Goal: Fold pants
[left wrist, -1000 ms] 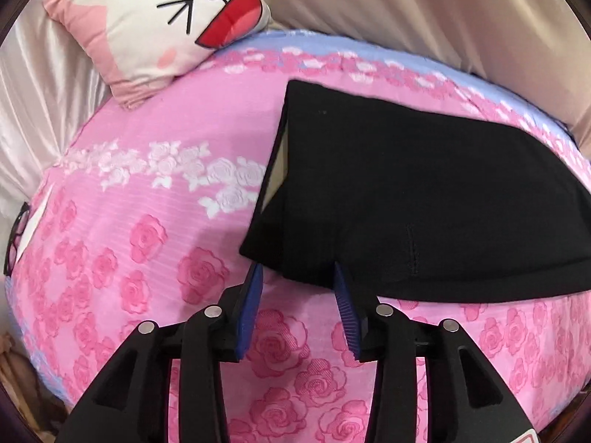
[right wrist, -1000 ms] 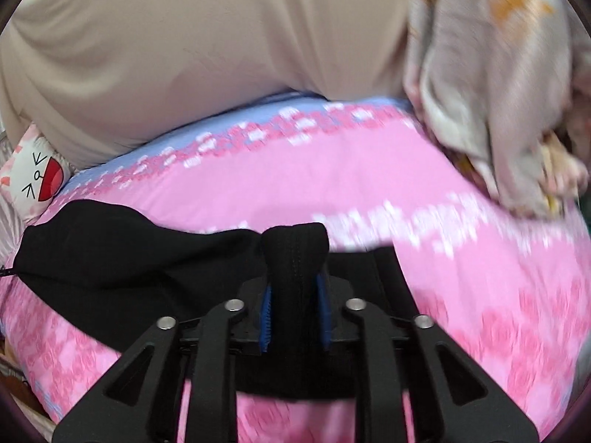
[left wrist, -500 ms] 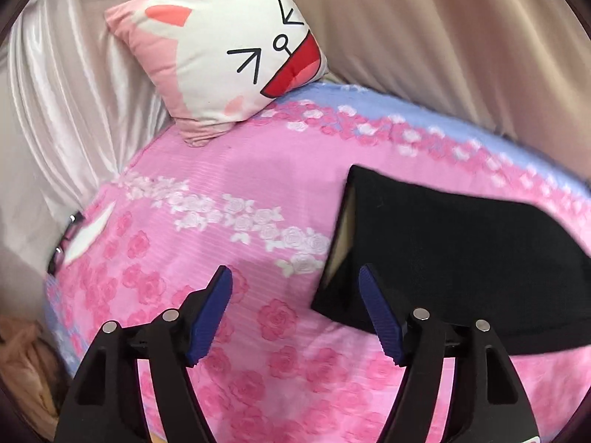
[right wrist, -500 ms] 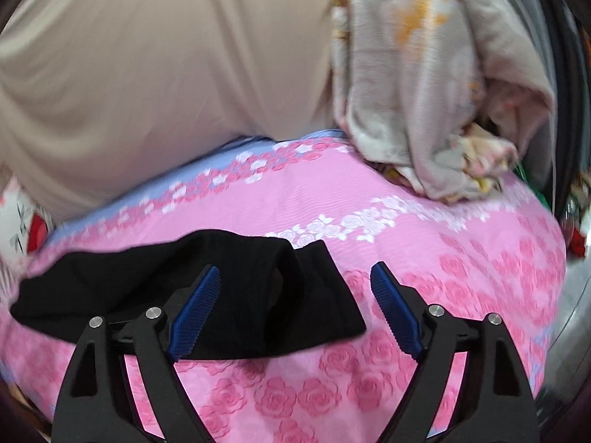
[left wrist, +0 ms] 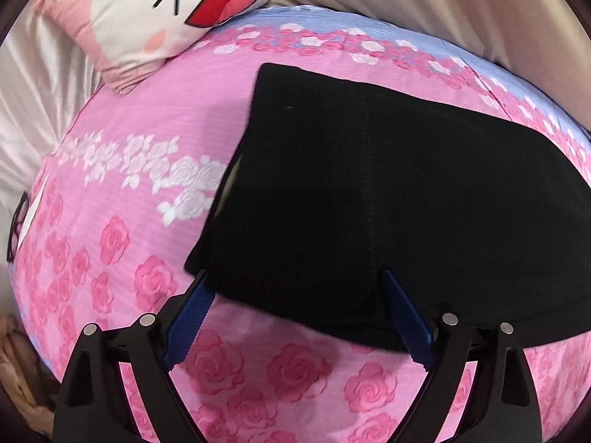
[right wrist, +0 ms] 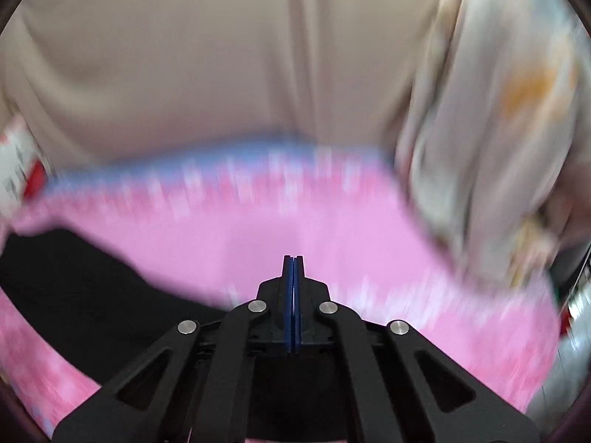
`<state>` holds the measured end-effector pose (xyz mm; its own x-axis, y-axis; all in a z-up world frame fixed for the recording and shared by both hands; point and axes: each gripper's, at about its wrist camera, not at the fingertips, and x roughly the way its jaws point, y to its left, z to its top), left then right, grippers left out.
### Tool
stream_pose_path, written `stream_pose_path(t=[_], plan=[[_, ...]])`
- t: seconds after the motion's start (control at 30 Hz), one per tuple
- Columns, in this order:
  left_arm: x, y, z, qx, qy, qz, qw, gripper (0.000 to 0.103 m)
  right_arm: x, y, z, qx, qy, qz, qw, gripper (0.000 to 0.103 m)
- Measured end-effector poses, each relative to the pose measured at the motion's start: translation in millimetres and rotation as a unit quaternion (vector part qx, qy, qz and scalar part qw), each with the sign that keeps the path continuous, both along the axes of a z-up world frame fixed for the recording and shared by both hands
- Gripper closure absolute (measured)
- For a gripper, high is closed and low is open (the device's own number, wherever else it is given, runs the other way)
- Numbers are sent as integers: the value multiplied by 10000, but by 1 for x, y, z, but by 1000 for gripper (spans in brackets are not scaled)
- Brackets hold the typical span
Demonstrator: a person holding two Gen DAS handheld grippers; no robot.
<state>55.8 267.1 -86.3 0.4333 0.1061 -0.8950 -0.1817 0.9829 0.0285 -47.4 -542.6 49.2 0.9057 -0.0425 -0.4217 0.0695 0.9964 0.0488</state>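
The black pants (left wrist: 369, 192) lie folded flat on the pink rose bedsheet (left wrist: 110, 184), waistband end toward the left. My left gripper (left wrist: 293, 273) hovers over their near left corner. Its jaws are opening wide and straddle the near edge, with neither blue pad pressing the cloth. In the blurred right wrist view the pants (right wrist: 74, 280) show at the lower left, below and left of my right gripper (right wrist: 293, 258). That gripper is raised above the bed, its blue pads shut flat together with nothing between them.
A white and pink cat-face pillow (left wrist: 147, 11) rests at the bed's far left corner. Beige curtain (right wrist: 221, 55) hangs behind the bed. A floral blanket (right wrist: 498, 129) is heaped at the far right. Something dark, like glasses (left wrist: 16, 229), lies at the bed's left edge.
The right gripper let go of the pants fold, opened wide, then rose and shut empty. The left gripper opened wide, swung away to the left and came back over the pants' near corner.
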Motion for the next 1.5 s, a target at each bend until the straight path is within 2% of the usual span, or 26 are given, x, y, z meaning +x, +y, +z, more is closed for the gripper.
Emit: stream_pose_path(t=[0.07, 0.1, 0.17, 0.2, 0.23, 0.27, 0.43, 0.47, 0.5, 0.53, 0.57, 0.67, 0.73, 0.77, 0.8, 0.83, 0.87, 0.9, 0.97, 1.03, 1.1, 1.17, 1.2, 1.3, 1.43, 1.5], plan=[[-4, 4, -1, -126, -9, -44, 9999, 12, -23, -6, 14, -332, -61, -401, 9986, 99], [-5, 6, -3, -223, -18, -48, 9997, 9, -26, -16, 5, -337, 289, -546, 9975, 91], [-5, 6, -9, -301, -49, 3, 9995, 7, -21, -37, -27, 159, 1000, -758, 9920, 17], [-5, 6, -10, -330, -55, 12, 9994, 5, -16, -45, -50, 378, 1271, -948, 9866, 17], [-2, 6, -11, -322, -67, 54, 9994, 5, -10, -48, -69, 574, 1409, -829, 9849, 21], [0, 6, -11, -329, -67, 98, 9994, 5, -5, -48, -79, 677, 1475, -754, 9839, 26], [0, 3, -5, -426, -43, 211, 9989, 5, 42, -32, -117, 801, 1799, -331, 9799, 28], [-2, 3, -5, -434, -65, 210, 9988, 5, 52, -27, -123, 775, 1866, -191, 9792, 61], [-4, 2, -5, -416, -81, 208, 9989, 5, 67, -17, -126, 554, 2048, -27, 9772, 84], [-5, 2, -6, -396, -72, 216, 9990, 5, 73, -10, -124, 322, 2063, 18, 9780, 96], [-5, 2, -9, -385, -45, 235, 9990, 5, 74, -2, -114, 55, 1915, 54, 9815, 96], [-5, 5, -10, -467, -42, 271, 9985, 5, 42, 15, -43, -483, 695, 232, 9961, 97], [-4, 7, -10, -481, 37, 234, 9986, 5, 0, 24, -2, -1065, 59, 237, 9940, 96], [-4, 8, -10, -500, 62, 227, 9985, 5, -12, 25, -1, -1341, 76, 271, 9906, 96], [-4, 8, -9, -509, 83, 211, 9984, 5, -27, 25, -16, -1865, 344, 182, 9817, 96], [-4, 9, -9, -524, 94, 196, 9984, 5, -31, 19, -30, -1999, 605, 5, 9780, 92], [-4, 9, -9, -521, 102, 164, 9985, 5, -35, 7, -52, -2039, 1008, -275, 9734, 80], [-4, 9, -9, -524, 103, 139, 9985, 5, -43, -11, -82, -1906, 1593, -588, 9669, 74], [-4, 11, -8, -608, 121, 112, 9980, 5, -63, -32, -112, -1516, 2071, -970, 9616, 74], [-6, 15, -6, -750, 155, 143, 9970, 5, -91, -45, -113, -690, 1772, -1272, 9735, 73], [-7, 22, -2, -1029, 154, 217, 9943, 5, -105, -53, -102, 385, 1228, -1340, 9826, 65], [-10, 30, 2, -1358, 31, 373, 9900, 5, -98, -51, -94, 990, 1000, -1249, 9821, 36], [-13, 34, 4, -1564, -48, 475, 9865, 5, -84, -45, -92, 1224, 957, -1123, 9814, 32], [-27, 48, 3, -2274, -223, 835, 9700, 5, -37, -22, -102, 1432, 1274, -750, 9786, 33], [-47, 48, 1, -2349, -394, 983, 9662, 5, 4, 1, -133, 1189, 1921, -816, 9707, 38], [-57, 48, 1, -2438, -565, 1055, 9624, 5, 11, 3, -149, 1313, 2090, -912, 9648, 38]])
